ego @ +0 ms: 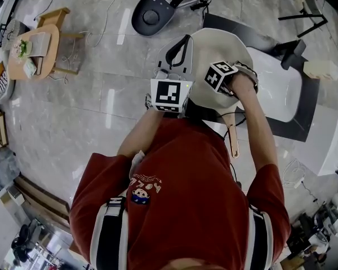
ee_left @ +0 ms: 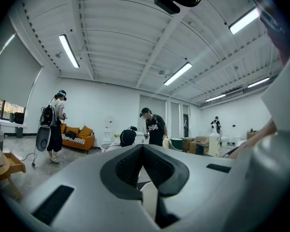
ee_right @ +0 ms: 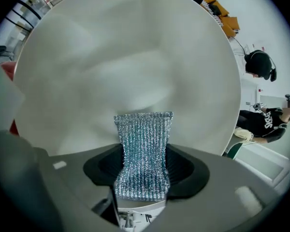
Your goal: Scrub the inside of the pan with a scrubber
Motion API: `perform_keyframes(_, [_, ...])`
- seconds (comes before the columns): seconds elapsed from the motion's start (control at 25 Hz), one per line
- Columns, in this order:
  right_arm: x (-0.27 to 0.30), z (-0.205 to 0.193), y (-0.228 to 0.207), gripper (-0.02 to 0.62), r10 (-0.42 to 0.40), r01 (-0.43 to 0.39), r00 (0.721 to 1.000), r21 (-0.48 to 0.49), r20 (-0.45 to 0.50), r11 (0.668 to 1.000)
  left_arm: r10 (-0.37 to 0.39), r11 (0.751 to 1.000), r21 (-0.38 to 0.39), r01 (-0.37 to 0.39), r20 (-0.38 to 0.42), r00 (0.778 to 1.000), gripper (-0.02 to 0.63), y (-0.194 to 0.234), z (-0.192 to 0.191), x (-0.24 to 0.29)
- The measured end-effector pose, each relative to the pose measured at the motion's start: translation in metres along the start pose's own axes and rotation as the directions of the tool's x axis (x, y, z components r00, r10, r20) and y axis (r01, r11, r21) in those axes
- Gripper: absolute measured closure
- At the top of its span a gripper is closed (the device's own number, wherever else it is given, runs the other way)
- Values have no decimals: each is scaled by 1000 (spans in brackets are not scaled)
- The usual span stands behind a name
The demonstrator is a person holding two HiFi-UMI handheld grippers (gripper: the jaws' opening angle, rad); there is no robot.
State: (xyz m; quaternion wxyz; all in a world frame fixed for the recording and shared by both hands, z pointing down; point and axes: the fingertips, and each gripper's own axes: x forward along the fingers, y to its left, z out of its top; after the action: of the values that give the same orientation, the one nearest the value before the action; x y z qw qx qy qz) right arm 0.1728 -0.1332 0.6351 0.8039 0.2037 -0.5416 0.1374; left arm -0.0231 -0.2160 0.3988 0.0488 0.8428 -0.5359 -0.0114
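The cream pan [ego: 217,46] is held up and tilted, its wooden handle [ego: 232,142] pointing back at me. In the right gripper view its pale inside [ee_right: 135,57] fills the frame. My right gripper [ee_right: 144,166] is shut on a silvery mesh scrubber [ee_right: 144,144], whose top edge lies against the pan's inner surface. In the head view that gripper [ego: 230,79] reaches into the pan from the right. My left gripper [ego: 177,52] sits at the pan's left rim. Its pads [ee_left: 142,149] meet with a pale edge [ee_left: 149,197] pinched low between them.
A white table with a black border [ego: 281,89] lies under and right of the pan. A black chair [ego: 152,16] stands ahead, a small wooden table [ego: 42,46] far left. Across the room stand people [ee_left: 152,127] and an orange sofa [ee_left: 79,135].
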Motion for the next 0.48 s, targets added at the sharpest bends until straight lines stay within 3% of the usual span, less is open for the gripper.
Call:
perform_keyframes(0.28, [1,6,-36,325,-190,190,982,-2,-7,982,-12,1000,-1,12,-5,1000,601,1,-2,7])
perform_keyframes(0.48, [-1,16,-57,325,-272,270,961,52,47,961,-6,1000,2,6,-13,1000,600,7,-5,10])
